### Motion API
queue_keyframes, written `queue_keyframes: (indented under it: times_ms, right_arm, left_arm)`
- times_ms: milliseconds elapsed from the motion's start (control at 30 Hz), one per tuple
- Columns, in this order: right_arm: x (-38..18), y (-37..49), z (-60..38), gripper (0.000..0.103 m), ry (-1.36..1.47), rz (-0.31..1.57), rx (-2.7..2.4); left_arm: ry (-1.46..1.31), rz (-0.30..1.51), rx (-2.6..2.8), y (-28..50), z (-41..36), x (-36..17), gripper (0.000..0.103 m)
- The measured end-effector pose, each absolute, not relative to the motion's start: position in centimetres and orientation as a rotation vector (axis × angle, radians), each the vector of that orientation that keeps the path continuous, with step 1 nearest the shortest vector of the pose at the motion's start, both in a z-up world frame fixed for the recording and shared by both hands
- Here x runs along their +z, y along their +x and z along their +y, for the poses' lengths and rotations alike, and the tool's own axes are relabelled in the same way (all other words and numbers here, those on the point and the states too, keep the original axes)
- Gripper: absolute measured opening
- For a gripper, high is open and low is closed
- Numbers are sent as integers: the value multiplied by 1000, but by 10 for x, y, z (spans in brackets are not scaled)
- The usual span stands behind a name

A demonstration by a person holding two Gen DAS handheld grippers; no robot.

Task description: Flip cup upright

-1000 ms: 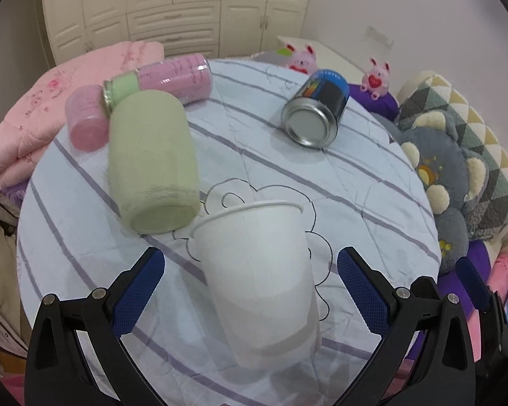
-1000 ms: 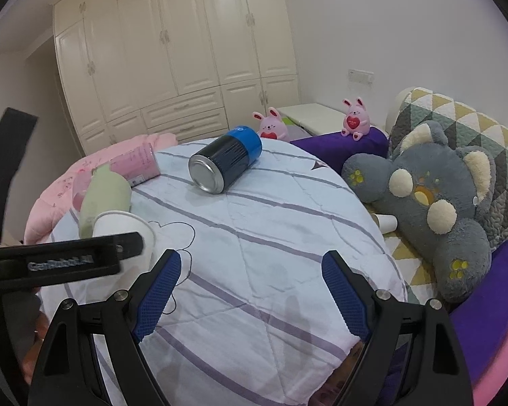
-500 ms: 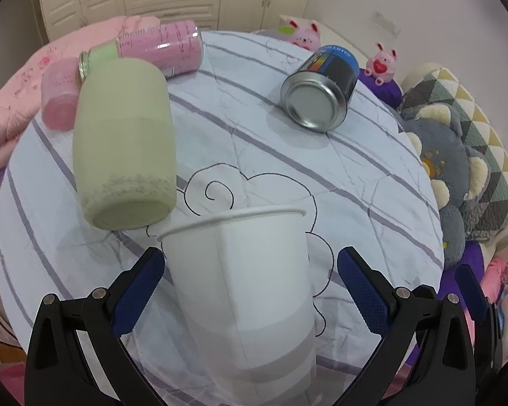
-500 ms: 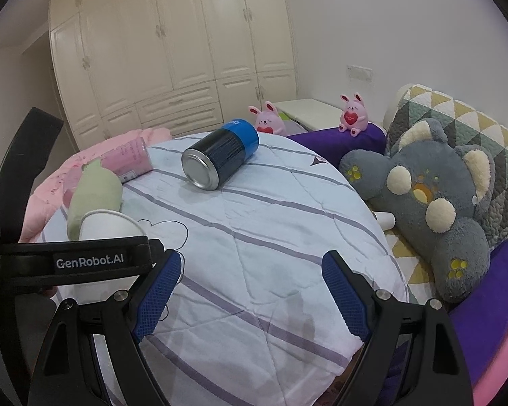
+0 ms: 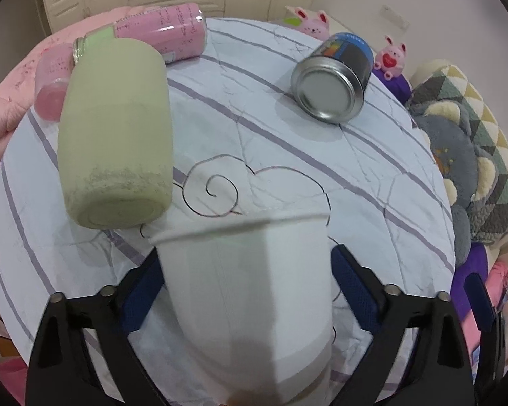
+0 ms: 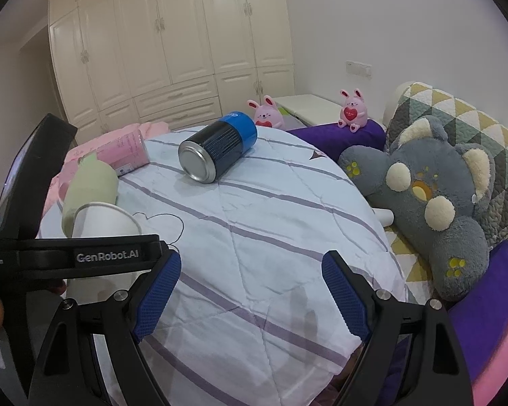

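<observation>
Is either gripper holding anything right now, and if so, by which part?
The left gripper has its fingers on either side of the white paper cup, at mid-wall; actual contact cannot be told. The right gripper holds nothing.

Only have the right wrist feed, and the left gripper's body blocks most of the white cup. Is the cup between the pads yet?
Observer: Yes. The left gripper is open and the white cup fills the gap between its blue pads. I cannot tell if they touch.
Operator: Which end faces the gripper?
Observer: The base. The rim points away, toward the cloud stitching on the cloth.
</observation>
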State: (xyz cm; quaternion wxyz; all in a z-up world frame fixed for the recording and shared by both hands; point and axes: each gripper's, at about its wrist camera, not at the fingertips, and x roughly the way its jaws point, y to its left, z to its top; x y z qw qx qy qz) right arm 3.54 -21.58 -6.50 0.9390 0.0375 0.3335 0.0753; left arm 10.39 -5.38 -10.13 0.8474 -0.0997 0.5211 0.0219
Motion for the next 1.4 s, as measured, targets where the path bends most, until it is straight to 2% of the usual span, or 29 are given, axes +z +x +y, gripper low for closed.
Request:
queue_keyframes:
  times_ms: [100, 133, 567, 867, 933, 1133, 1400]
  right_arm:
    - [-66, 36, -215, 87, 76, 684, 157]
    - [-66, 36, -215, 87, 76, 686, 158]
    - [-66, 36, -205, 87, 62, 683, 174]
    - [-71, 40, -196, 87, 35, 705, 176]
    - [-71, 40, -196, 87, 32, 710, 175]
    - [-71, 41, -194, 87, 27, 714, 171]
    - [-64, 37, -192, 87, 12, 704, 168]
  left_arm:
    - [-183, 1087, 58, 105, -53, -99, 70]
    - [-175, 1085, 56, 105, -53, -99, 69]
    - [-143, 866, 2, 88, -48, -68, 68]
    - [-114, 890, -14, 91, -53, -76, 69]
    - [-112, 894, -9, 89, -53, -78, 71]
    - [-99, 885, -8, 86, -51, -75, 100]
    - [-64, 875, -28, 76, -49, -70, 103]
